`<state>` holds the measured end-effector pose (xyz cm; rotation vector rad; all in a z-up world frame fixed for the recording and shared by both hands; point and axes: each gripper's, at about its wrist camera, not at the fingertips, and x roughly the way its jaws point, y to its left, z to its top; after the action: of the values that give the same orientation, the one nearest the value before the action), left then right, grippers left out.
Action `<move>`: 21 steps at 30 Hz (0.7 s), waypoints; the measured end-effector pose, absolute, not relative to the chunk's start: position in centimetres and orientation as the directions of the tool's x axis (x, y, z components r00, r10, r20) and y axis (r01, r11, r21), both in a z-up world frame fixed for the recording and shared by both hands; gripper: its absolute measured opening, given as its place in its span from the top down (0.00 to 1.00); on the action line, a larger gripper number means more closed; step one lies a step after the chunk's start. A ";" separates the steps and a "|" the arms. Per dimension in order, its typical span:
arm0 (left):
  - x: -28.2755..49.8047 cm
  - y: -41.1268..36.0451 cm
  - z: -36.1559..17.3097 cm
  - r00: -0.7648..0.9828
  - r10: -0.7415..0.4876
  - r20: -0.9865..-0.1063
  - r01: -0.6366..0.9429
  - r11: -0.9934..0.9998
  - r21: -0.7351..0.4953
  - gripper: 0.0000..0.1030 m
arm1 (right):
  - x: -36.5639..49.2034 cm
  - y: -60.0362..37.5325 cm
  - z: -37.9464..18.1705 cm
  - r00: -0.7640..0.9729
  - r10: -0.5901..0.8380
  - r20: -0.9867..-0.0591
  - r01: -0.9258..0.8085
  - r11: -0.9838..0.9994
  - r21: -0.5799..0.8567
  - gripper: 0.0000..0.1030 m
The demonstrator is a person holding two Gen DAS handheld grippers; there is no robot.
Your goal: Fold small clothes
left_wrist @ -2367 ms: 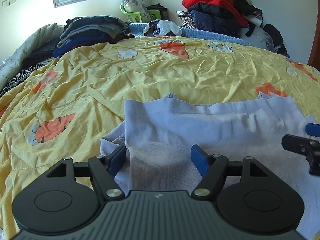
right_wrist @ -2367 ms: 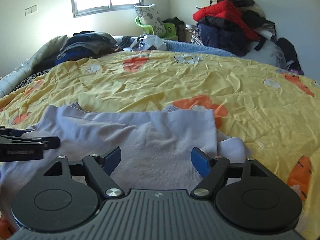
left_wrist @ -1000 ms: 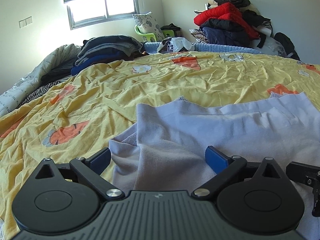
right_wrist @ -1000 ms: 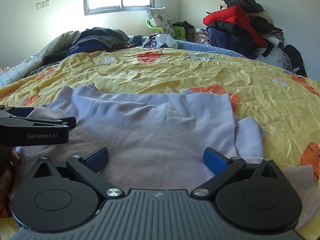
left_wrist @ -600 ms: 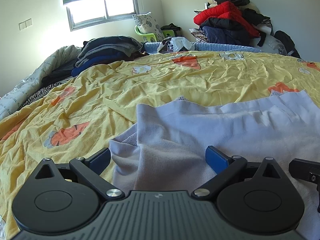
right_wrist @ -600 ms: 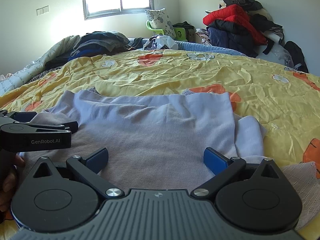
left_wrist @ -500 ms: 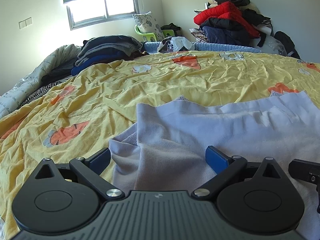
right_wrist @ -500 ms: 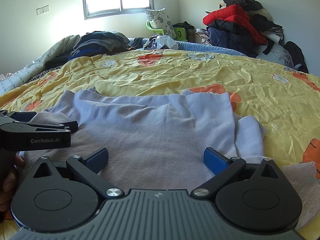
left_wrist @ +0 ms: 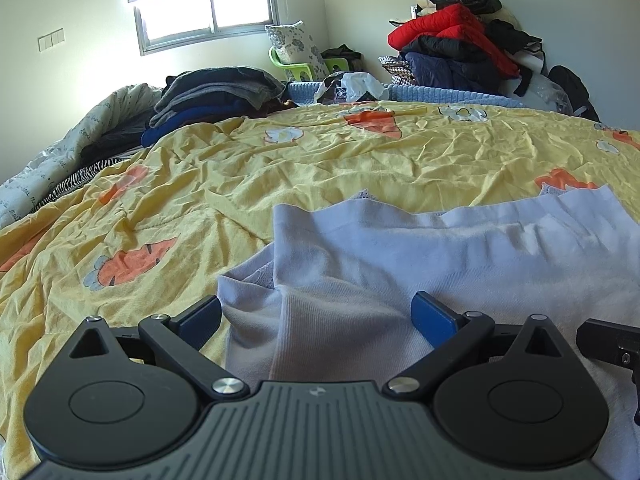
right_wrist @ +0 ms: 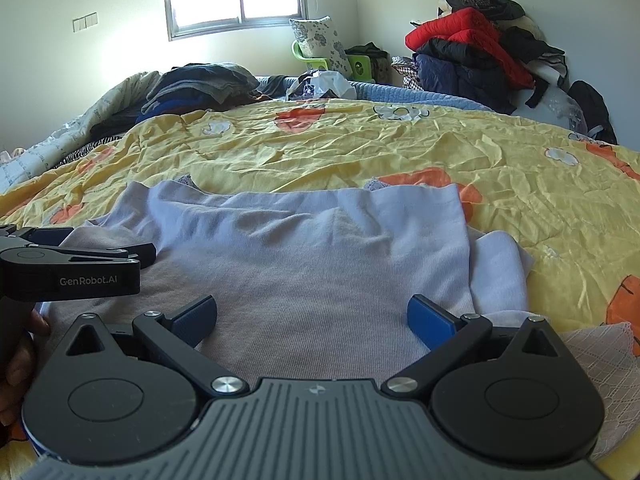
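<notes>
Both hand-held grippers were splayed wide with nothing pinched in them. The left hand-held gripper (left_wrist: pixel 316 314) hung low over the near left part of a pale lilac garment (left_wrist: pixel 440 256), its blue fingertips (left_wrist: pixel 430 312) spread so one sat out over the yellow sheet and the other over the cloth; couldn't tell if they were actually touching it. The right hand-held gripper (right_wrist: pixel 312 314) was the same story, jaws fully apart, parked over the near middle of that lilac garment (right_wrist: pixel 320 248). You could see the left one poking in from the side in the right camera (right_wrist: pixel 80 258), with a bit of the person's hand (right_wrist: pixel 18 356) wrapped round its handle.

The garment itself lay pretty flat on the bed, folded edge running across the far side, a loose flap sticking out at the right (right_wrist: pixel 500 268) and a smaller bunched bit at the left (left_wrist: pixel 248 292). Some whitish lace fabric (right_wrist: pixel 592 360) sat just beside it at the near right corner.

Under all that was a wrinkled yellow bedsheet (left_wrist: pixel 320 168) with orange carrot prints. Further back, a stack of dark folded clothes (left_wrist: pixel 216 92) on the left, a heap of jackets with a red one on top (left_wrist: pixel 452 28) in the right corner, and a bright window (left_wrist: pixel 208 12) behind
</notes>
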<state>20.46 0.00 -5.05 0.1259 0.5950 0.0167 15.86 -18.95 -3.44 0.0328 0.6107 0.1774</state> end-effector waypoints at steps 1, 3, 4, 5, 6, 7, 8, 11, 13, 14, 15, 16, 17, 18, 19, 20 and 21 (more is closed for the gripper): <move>20.4 0.0 -5.1 0.828 0.052 -0.558 0.020 0.992 0.123 0.01 | 15.9 -19.0 -3.4 0.804 0.175 -0.568 -0.156 0.984 0.083 0.01; 20.5 0.0 -5.1 0.827 0.049 -0.559 0.021 0.993 0.119 0.01 | 15.8 -19.0 -3.4 0.805 0.175 -0.567 -0.156 0.984 0.083 0.01; 20.5 0.0 -5.2 0.827 0.049 -0.560 0.021 0.993 0.118 0.01 | 15.8 -19.0 -3.4 0.805 0.176 -0.567 -0.156 0.984 0.083 0.01; 20.5 0.0 -5.2 0.827 0.049 -0.560 0.021 0.993 0.118 0.01 | 15.9 -19.0 -3.4 0.805 0.176 -0.567 -0.156 0.984 0.084 0.01; 20.5 0.0 -5.2 0.827 0.050 -0.559 0.021 0.993 0.119 0.01 | 15.9 -19.0 -3.4 0.805 0.177 -0.567 -0.156 0.984 0.085 0.01; 20.5 0.0 -5.2 0.827 0.049 -0.560 0.021 0.993 0.118 0.01 | 15.8 -19.0 -3.4 0.805 0.176 -0.567 -0.156 0.984 0.084 0.01; 20.5 0.0 -5.2 0.827 0.049 -0.560 0.021 0.993 0.118 0.01 | 15.8 -19.0 -3.4 0.805 0.176 -0.567 -0.156 0.984 0.084 0.01; 20.5 0.0 -5.2 0.828 0.050 -0.559 0.020 0.993 0.119 0.01 | 15.8 -19.1 -3.4 0.805 0.178 -0.566 -0.156 0.984 0.088 0.01; 20.5 0.0 -5.1 0.827 0.050 -0.559 0.020 0.993 0.119 0.01 | 15.8 -19.2 -3.4 0.806 0.182 -0.564 -0.156 0.983 0.094 0.01; 20.5 0.0 -5.2 0.827 0.051 -0.559 0.020 0.993 0.120 0.01 | 15.8 -19.2 -3.4 0.806 0.184 -0.563 -0.156 0.983 0.098 0.01; 20.5 0.0 -5.2 0.827 0.051 -0.559 0.020 0.993 0.120 0.01 | 15.8 -19.3 -3.4 0.806 0.188 -0.561 -0.156 0.982 0.104 0.01; 20.5 0.0 -5.1 0.827 0.050 -0.560 0.020 0.993 0.119 0.01 | 15.8 -19.3 -3.4 0.806 0.190 -0.560 -0.156 0.982 0.108 0.01; 20.5 0.0 -5.1 0.827 0.050 -0.560 0.020 0.993 0.118 0.01 | 15.8 -19.3 -3.4 0.807 0.192 -0.559 -0.156 0.981 0.112 0.01; 20.5 0.0 -5.2 0.827 0.049 -0.560 0.020 0.993 0.117 0.01 | 15.8 -19.4 -3.4 0.807 0.193 -0.558 -0.156 0.981 0.114 0.01; 20.5 0.0 -5.1 0.827 0.050 -0.560 0.020 0.993 0.119 0.01 | 15.7 -19.4 -3.4 0.807 0.193 -0.558 -0.156 0.981 0.115 0.01; 20.5 0.0 -5.2 0.827 0.051 -0.559 0.020 0.993 0.120 0.01 | 15.8 -19.4 -3.4 0.807 0.193 -0.558 -0.156 0.981 0.114 0.01; 20.5 0.0 -5.2 0.828 0.052 -0.559 0.020 0.992 0.121 0.01 | 15.8 -19.4 -3.4 0.807 0.193 -0.558 -0.156 0.981 0.114 0.01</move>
<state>20.54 -0.04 -5.16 0.1238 0.5961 0.0171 15.76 -19.41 -3.37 0.0641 0.6039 0.1867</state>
